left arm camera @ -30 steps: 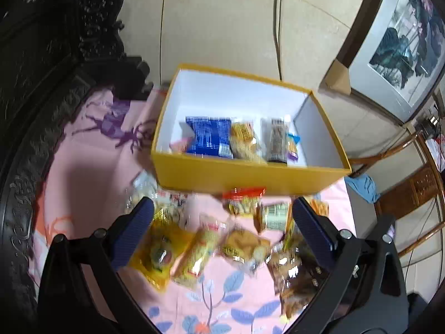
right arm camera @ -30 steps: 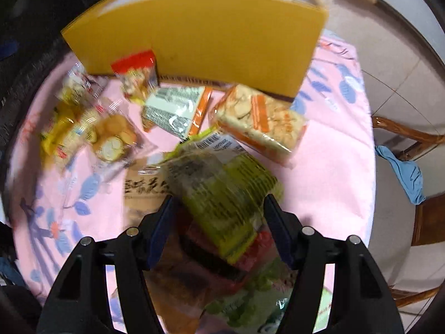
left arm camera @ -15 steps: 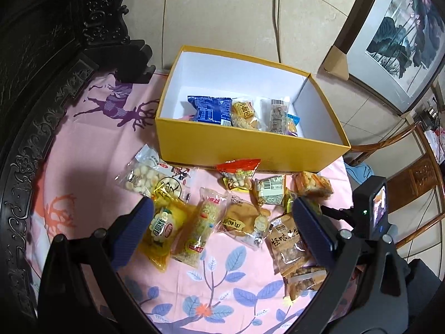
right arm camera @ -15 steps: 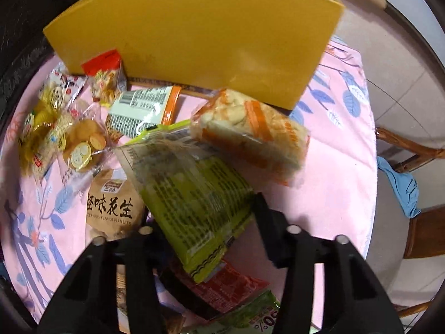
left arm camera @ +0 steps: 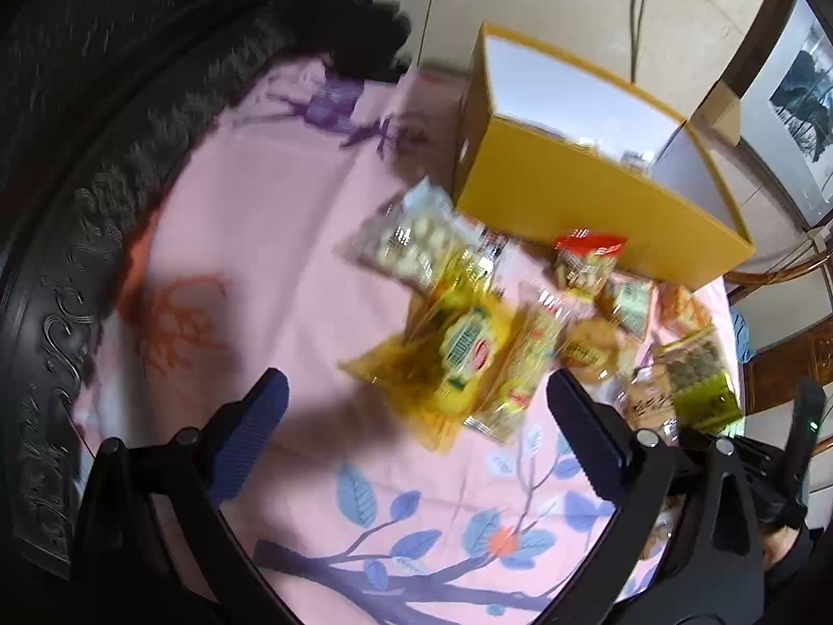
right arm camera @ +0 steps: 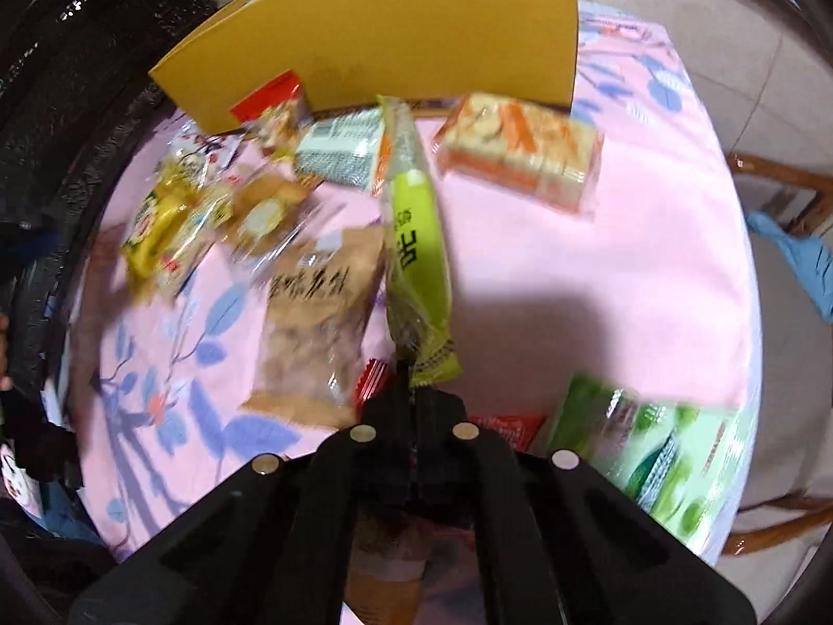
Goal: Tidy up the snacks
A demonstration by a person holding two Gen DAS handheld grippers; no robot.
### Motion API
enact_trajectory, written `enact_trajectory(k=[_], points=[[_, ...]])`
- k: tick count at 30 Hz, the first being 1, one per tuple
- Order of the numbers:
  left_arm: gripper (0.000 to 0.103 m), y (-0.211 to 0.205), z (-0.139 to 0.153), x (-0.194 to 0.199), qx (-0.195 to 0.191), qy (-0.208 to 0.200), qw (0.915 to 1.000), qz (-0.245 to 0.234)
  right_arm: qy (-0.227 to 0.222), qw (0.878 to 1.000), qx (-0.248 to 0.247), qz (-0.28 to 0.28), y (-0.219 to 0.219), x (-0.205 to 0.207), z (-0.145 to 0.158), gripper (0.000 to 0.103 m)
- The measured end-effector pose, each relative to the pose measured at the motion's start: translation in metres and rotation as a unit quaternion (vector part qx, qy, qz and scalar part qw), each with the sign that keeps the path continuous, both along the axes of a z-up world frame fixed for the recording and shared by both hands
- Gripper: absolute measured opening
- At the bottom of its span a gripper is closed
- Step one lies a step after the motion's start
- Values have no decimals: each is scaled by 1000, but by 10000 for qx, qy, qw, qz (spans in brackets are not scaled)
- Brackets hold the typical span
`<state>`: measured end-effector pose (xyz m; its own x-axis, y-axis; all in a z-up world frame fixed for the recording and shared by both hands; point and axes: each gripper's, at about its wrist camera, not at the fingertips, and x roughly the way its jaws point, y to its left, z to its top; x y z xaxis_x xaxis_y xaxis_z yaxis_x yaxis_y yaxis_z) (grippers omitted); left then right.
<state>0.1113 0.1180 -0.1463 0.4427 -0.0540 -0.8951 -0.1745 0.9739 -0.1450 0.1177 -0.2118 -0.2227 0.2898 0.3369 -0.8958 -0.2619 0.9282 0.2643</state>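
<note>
The right gripper is pressed together on the near end of a green snack packet, which stands on edge and runs up the middle of the right wrist view toward the yellow box at the top of the frame. Left of the packet a brown snack bag lies flat on the pink surface, and a clear pack of orange-and-white biscuits lies to the upper right, just below the box wall. A light green packet sits at the lower right. In the left wrist view the left gripper is spread wide with nothing between its blue pads, hovering over the flowered cloth at the bottom of the frame. Above it lies a blurred cluster of wrapped snacks, among them a yellow packet and a red-topped one just below the box at upper right. The green packet shows at the right edge.
</note>
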Motion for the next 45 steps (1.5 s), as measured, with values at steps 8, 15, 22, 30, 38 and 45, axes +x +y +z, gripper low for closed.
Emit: enact_trajectory(k=[8, 15, 22, 30, 38, 45], points=[[101, -37, -58, 32, 626, 305, 9946, -766, 98, 9999, 83, -25, 1, -26, 3, 2], [89, -20, -74, 46, 660, 359, 9947, -705, 159, 9998, 97, -90, 5, -23, 1, 3], [53, -40, -82, 43, 1000, 288, 9868, -1238, 219, 9996, 93, -128, 6, -17, -4, 5], [46, -46, -79, 40, 861, 232, 9880, -1262, 181, 9995, 139, -218, 13, 10, -3, 17], [46, -48, -78, 34, 770, 264, 9896, -1189, -234, 9991, 349, -85, 15, 28, 21, 24], [46, -47, -78, 40, 730, 312, 9893, -1220, -304, 9915, 999, -773, -3, 71, 18, 41]])
